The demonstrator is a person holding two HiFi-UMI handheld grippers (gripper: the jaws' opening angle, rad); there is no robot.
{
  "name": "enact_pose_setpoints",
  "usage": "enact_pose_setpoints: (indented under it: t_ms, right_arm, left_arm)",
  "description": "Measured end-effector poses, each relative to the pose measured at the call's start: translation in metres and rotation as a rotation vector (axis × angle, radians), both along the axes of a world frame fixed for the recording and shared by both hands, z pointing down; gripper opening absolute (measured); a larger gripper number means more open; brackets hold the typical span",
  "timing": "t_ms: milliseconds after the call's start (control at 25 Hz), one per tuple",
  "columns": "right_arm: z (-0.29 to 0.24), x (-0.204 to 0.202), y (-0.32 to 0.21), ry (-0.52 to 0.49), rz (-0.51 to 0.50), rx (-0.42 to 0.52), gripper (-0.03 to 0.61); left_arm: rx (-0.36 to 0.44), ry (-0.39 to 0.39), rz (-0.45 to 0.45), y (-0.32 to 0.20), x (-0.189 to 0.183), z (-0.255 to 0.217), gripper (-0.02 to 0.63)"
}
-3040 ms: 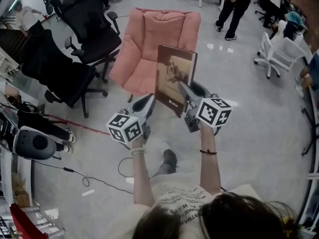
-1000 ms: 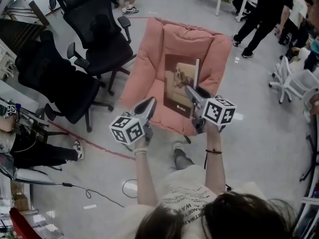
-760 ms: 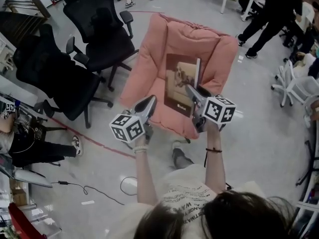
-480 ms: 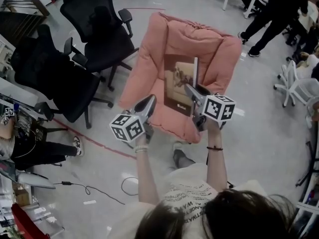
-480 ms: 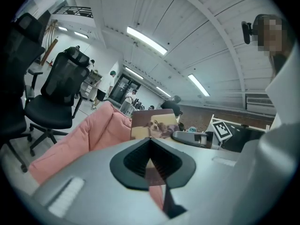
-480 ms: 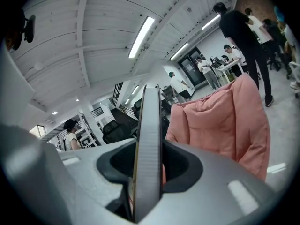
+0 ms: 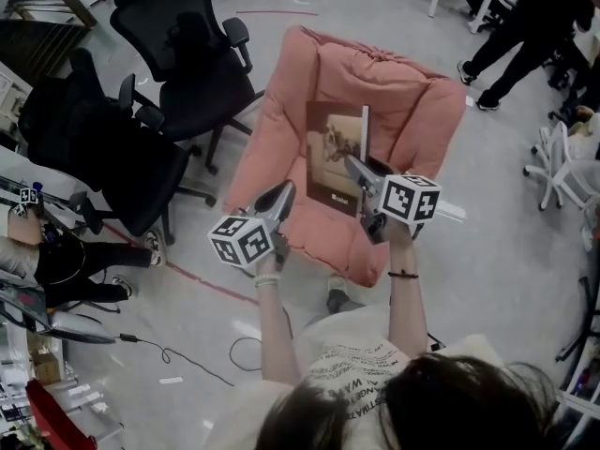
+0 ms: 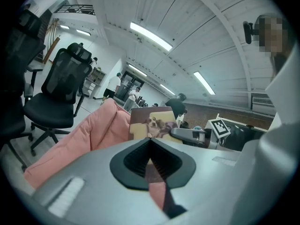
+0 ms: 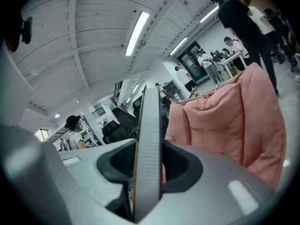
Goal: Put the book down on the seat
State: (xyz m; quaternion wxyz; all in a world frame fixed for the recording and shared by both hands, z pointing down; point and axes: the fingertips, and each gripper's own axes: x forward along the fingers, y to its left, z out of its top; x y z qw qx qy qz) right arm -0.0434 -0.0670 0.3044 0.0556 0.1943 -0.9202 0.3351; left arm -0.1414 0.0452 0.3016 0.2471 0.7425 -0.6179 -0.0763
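Reaching forward nearest to the camera, the person's forearms (image 7: 272, 326) carried one claw each. The left claw (image 7: 284, 191) had its jaws pressed together with nothing between them, and it hung near the front edge of the pink armchair (image 7: 281, 129). The right claw (image 7: 354, 167) pinched the book (image 7: 330, 148) at its right edge; in the right gripper view the thin grey edge of the book stood upright between the jaws. The book was held upright over the seat cushion, its cover with a picture of a dog turned to the person, and I could not tell whether it touched the cushion. In my judgement the carrying was almost done. What was left was to lower the book, lay it on the seat and release it. Beyond the armchair stood black office chairs (image 7: 178, 54), and farther away some people (image 7: 525, 26).
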Motion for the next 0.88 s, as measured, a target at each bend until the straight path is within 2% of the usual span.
enact_pose_setpoints:
  t_ms: [400,640,880]
  right_arm:
    - [0.015,-0.017,-0.025,0.023,-0.024,-0.03,0.153]
    - [0.037,-0.029,-0.042,0.036,0.014,-0.072,0.153]
    - [0.054,-0.046,-0.052,0.05,0.033,-0.113,0.153]
  left_arm:
    - [-0.033,0.014,-0.002,-0.03,-0.011,0.012,-0.005]
    - [-0.084,0.004,0.023,-0.049,-0.024,0.032,-0.003]
    - [-0.121,0.043,0.047,-0.071,-0.038,0.049,-0.003]
